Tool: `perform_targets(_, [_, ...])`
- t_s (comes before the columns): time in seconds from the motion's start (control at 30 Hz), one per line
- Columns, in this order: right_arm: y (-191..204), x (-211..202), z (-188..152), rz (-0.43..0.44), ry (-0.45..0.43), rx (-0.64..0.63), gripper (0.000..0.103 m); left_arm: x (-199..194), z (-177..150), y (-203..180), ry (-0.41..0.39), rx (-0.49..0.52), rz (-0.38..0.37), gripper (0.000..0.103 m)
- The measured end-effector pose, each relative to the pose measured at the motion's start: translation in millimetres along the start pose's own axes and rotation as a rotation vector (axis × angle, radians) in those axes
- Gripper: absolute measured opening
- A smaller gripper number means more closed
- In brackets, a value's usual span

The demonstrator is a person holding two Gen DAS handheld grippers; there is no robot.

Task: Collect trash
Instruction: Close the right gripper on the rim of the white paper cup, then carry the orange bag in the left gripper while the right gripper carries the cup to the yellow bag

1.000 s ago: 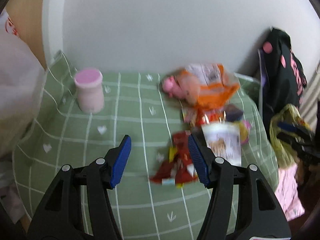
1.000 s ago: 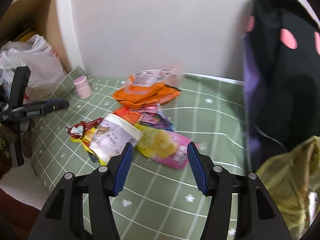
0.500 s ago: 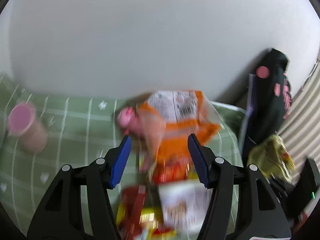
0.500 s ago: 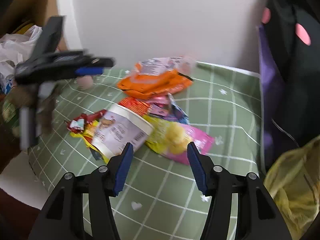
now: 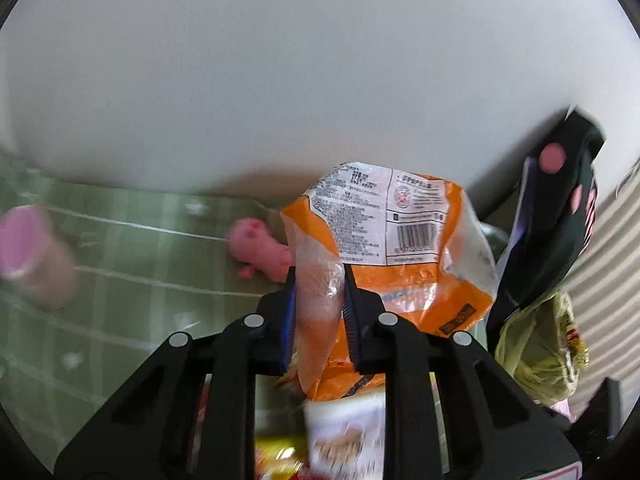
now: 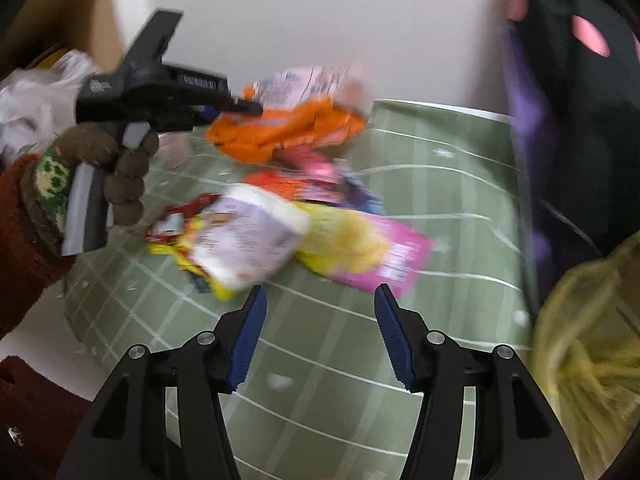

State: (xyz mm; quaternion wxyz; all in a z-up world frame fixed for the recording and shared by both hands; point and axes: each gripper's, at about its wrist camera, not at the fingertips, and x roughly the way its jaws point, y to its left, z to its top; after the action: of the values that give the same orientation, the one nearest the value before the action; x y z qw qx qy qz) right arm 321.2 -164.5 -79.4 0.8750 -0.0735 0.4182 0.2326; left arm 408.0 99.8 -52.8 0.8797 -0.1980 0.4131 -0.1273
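Pinching a fold of the orange wrapper (image 5: 384,280) between its 2 blue pads, the left gripper (image 5: 320,312) has just been closing on it. Seen from the right wrist, the right gripper (image 6: 320,336) stands released above the green cloth (image 6: 460,208), the white cup (image 6: 248,236) and pink packet (image 6: 384,260) just beyond its fingertips.

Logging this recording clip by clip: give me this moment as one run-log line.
left claw: just closed on orange snack bag | right claw: open, empty, above green cloth | rest of trash pile: on cloth
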Motion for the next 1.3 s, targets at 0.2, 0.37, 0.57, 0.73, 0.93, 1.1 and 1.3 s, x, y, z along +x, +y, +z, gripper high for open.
perform_targets(0.2, [63,37,12,0.066,-0.002,-0.182,0.053,-66,-19,29,-0.061,-0.039,0.071,0.02])
perform_targets(0.37, [83,58,14,-0.042,0.001,-0.273,0.051,-84,-32,49,-0.078,-0.047,0.114,0.021])
perform_targets(0.57, [20,51,0,-0.22,0.056,-0.108,0.051,-79,-38,66,-0.08,-0.068,0.092,0.021])
perform_targets(0.73, [-15,20,-8,-0.072,0.0,0.127,0.051,-75,-42,61,-0.087,-0.047,0.079,0.021])
perform_targets(0.93, [-12,25,2,0.065,-0.111,0.296,0.055,-75,-36,58,-0.095,-0.046,0.076,0.021])
perform_targets(1.1, [-4,61,11,0.059,-0.123,0.304,0.055,-81,-35,57,-0.108,-0.03,0.098,0.021])
perform_targets(1.3, [3,86,9,0.102,-0.068,0.308,0.055,-81,-35,68,-0.104,-0.058,0.103,0.021])
